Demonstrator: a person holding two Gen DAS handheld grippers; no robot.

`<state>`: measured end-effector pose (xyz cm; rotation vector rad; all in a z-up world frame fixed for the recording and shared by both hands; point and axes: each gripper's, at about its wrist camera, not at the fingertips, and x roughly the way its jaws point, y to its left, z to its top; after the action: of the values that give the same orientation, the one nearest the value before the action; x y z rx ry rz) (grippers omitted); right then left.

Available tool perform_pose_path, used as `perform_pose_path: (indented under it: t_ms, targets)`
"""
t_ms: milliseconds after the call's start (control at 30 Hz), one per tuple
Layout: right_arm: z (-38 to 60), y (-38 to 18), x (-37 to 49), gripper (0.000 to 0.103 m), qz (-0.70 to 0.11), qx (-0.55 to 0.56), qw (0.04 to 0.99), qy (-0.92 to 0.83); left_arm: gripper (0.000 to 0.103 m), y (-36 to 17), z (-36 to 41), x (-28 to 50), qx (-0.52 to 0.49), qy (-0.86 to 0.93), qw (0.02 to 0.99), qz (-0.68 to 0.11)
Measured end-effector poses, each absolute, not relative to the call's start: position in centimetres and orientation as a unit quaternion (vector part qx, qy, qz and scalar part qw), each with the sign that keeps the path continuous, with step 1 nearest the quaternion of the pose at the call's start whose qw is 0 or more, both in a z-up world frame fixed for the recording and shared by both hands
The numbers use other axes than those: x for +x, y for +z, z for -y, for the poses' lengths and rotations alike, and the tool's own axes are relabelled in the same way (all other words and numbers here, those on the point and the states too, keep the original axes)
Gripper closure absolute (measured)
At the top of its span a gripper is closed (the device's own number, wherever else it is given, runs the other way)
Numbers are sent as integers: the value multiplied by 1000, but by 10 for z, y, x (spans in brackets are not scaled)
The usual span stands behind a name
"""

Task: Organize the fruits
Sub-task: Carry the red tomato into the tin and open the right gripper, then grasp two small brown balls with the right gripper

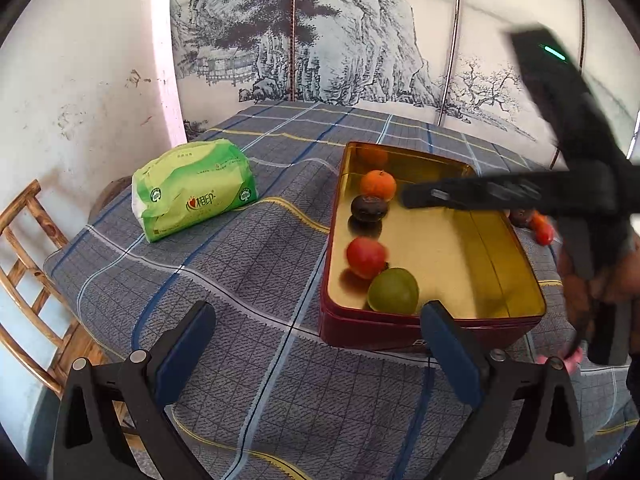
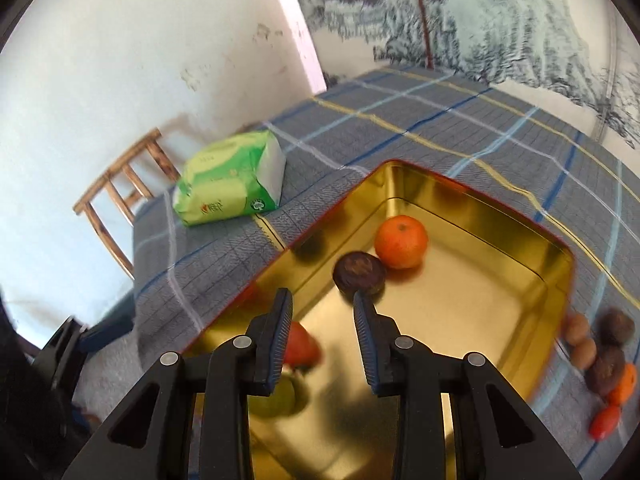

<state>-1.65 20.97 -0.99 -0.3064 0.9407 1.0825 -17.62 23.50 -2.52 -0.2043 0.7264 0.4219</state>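
We see the tin (image 1: 500,264) lying flat on the table with its long axis running away from the near table edge toward the painted wall. It is dark red outside and mirror-gold inside, without a lid. Four fruits line its left wall, front to back: a green fruit (image 1: 393,291) in the near left corner, a red fruit (image 1: 366,257), a dark brown fruit (image 1: 369,208) and an orange (image 1: 378,184) toward the far left corner. More small fruits (image 2: 600,364), brown, orange and red, lie on the cloth just beside the tin's right wall.

The left gripper (image 1: 320,344) hovers over the near table edge, jaws wide apart with nothing between them. The right gripper (image 2: 323,336) reaches over the tin from its right side, jaws narrow and empty, its tip near the dark brown fruit.

The table wears a grey-blue plaid cloth (image 1: 240,264). A green tissue pack (image 1: 194,188) sits near the left table edge, a wooden chair (image 1: 28,248) beyond it. Behind are a scuffed white wall (image 1: 80,80) and an ink landscape mural (image 1: 320,32).
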Motion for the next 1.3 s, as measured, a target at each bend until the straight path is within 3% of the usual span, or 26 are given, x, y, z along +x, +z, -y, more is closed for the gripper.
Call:
perform_pose_path:
  t_ms: [133,200,233,433,667,1033,1133,1300]
  targets:
    - [-144,-5,-26,69,-400,-128,767,486,2,-18,-228,-180,-91,187,919,-334]
    - [-112,-7,-23,75,-402,-134,774,471,2,-14,-220,-180,-85,171,927,-322]
    - [-88,-2,-20,70,-393,-121,778,475,2,-13,-217,-180,-82,166,929,-320]
    - [-36,12,14,70,-406,-135,808,405,2,-8,-192,-173,-63,130,938,-314]
    - [-52,9,39,70,-397,-180,801,410,2,-11,-178,-162,-45,118,937,-326]
    - [-128,-40,98,70,-413,-318,749,410,2,-19,-177,-144,-47,115,929,-348]
    - [-134,-42,109,77,-444,-291,735,421,2,-17,-174,-142,-39,120,927,-352]
    - [-92,-25,71,77,-423,-272,759,413,2,-3,-165,-145,-39,116,934,-337]
